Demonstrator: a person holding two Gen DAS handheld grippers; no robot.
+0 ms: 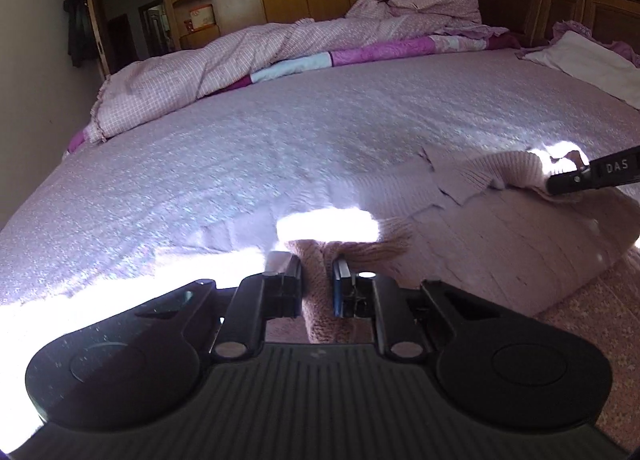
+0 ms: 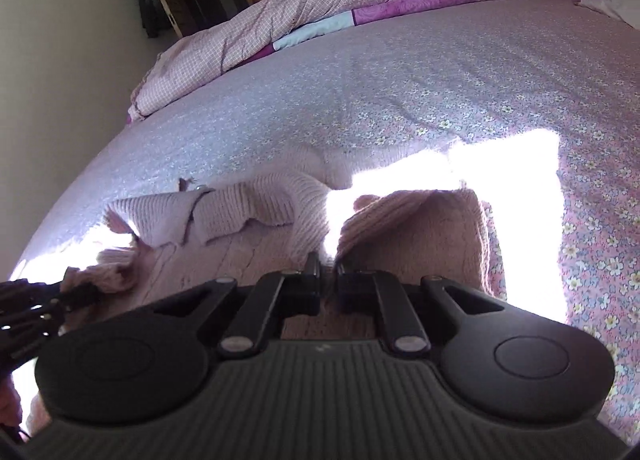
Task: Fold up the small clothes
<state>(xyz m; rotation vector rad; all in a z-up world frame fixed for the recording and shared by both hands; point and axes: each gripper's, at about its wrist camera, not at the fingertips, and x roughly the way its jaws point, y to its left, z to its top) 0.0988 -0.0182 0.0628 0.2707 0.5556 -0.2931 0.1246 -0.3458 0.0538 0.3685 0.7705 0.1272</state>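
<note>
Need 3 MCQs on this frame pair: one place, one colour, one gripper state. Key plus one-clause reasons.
1. Where does the knit garment lie?
A. on the bed's flowered sheet
B. on the pillow
C. inside the wardrobe

2. What colour is the garment?
A. navy
B. pale pink
C. green

3. What is the state of the left gripper?
A. open, clear of the cloth
B. out of view
C. jaws closed on a fold of the knit

Key: 1 A, the knit is spread on the sheet in both wrist views. 2 B, the ribbed knit reads pale pink. 3 C, pink cloth fills the narrow gap between the jaws; the right gripper grips the same garment likewise.
</note>
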